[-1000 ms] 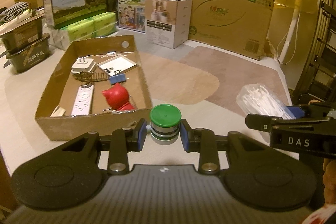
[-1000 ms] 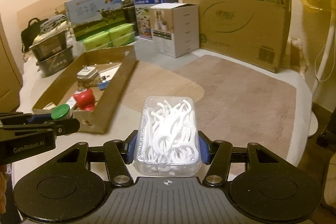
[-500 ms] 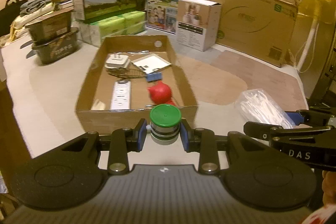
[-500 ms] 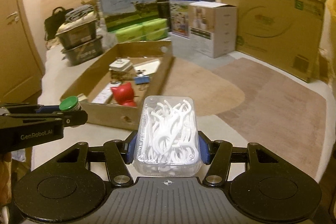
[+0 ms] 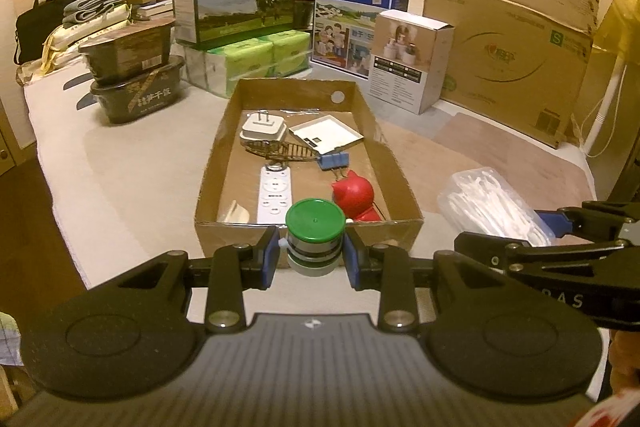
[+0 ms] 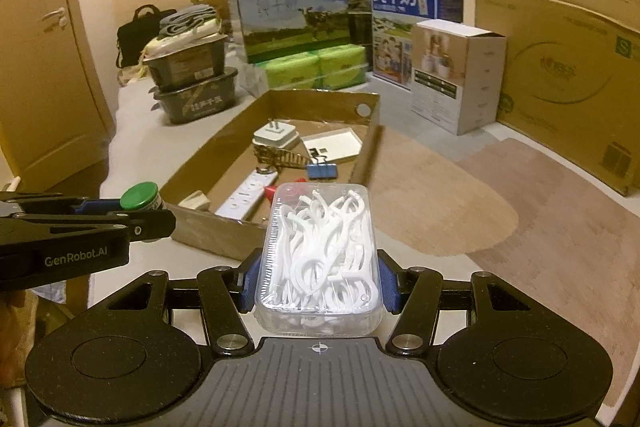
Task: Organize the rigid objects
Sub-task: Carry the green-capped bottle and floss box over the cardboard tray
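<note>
My left gripper is shut on a small jar with a green lid, held just before the near wall of an open cardboard tray. My right gripper is shut on a clear plastic box of white floss picks, near the tray's front right corner. Inside the tray lie a white plug, a white flat box, a brass wire piece, a blue binder clip, a white remote and a red figure. The right gripper's floss box shows in the left wrist view too.
Milk cartons, green tissue packs, a white product box and a large cardboard carton line the back. Two stacked dark tubs stand at the left. A beige mat lies right of the tray.
Both grippers have swung left with their loads, so the tray now sits centred ahead of the left gripper and closer to the right one. Neither grip has changed.
</note>
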